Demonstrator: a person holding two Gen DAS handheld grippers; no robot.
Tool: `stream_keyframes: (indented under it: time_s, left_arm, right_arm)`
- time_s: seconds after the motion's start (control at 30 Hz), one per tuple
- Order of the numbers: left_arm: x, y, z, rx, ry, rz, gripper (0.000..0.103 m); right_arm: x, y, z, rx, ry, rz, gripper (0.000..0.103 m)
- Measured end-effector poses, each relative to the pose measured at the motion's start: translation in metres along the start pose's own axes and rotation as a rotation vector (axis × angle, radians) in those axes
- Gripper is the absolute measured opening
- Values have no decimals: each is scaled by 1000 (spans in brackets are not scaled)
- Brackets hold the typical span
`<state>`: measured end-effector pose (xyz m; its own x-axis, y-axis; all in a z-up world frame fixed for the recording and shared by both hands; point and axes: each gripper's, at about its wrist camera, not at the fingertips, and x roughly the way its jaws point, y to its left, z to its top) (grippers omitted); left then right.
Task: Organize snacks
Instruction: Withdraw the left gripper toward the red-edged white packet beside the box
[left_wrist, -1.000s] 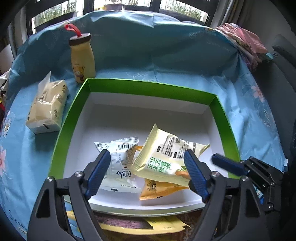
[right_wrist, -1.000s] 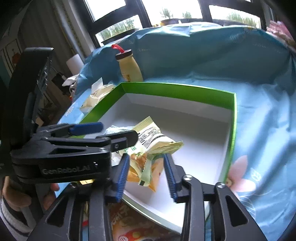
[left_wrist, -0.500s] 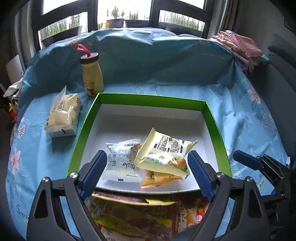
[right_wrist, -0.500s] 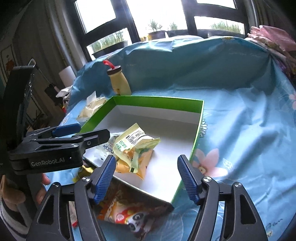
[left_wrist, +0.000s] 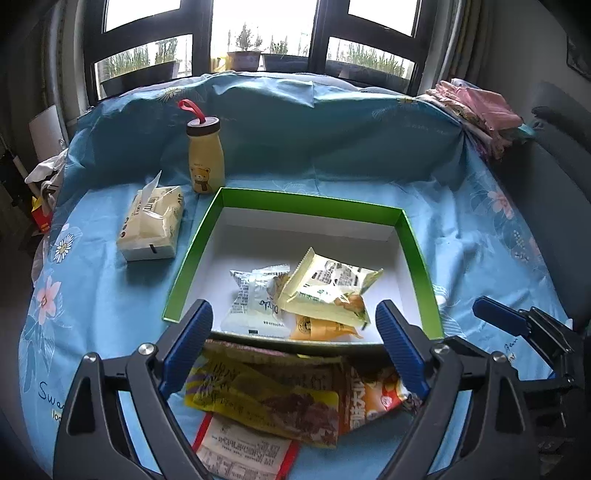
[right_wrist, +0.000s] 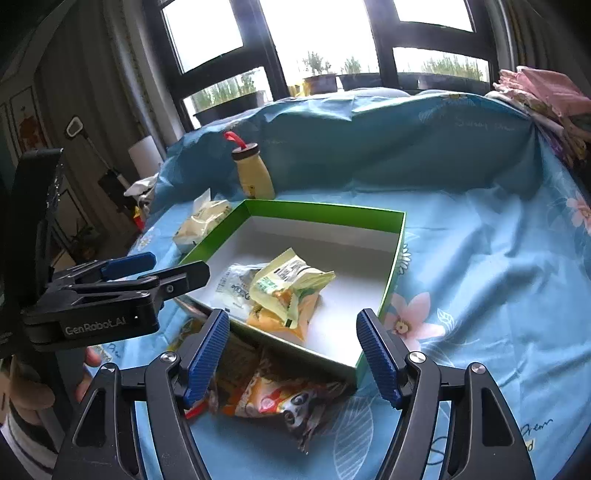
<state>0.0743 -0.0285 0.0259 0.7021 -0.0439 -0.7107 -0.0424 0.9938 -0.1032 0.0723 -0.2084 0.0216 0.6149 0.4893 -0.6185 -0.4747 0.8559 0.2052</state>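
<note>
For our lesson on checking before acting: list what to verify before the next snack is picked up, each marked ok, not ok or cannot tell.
1. left gripper empty, jaws opening: ok.
2. right gripper empty, open: ok.
3. Green box has bare floor free: ok.
4. Three packets, pale yellow packet topmost, lie inside: ok.
5. Loose snack pile before the box, unobstructed: ok.
6. Which loose packet lies free: cannot tell.
</note>
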Motion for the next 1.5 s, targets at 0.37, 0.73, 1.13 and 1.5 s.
stream_keyframes:
  time_s: [0.37,0.73,1.13,1.5]
  left_arm:
    - [-44,6,-13,-8,-91,36,103]
    - [-59,56,-36,-130,-52,39,103]
    - [-30,87,-91,-164,135,31,102]
    - [-4,100,-124,-197,208,-160,101]
  right_arm:
    - [-22,19,-2,-21,-25,-4,73]
    - [-34,32,-11,-33,-21,10,73]
    - [-13,47,-48,-51,84,94,73]
    - [35,63,-100,-3,234,266,73]
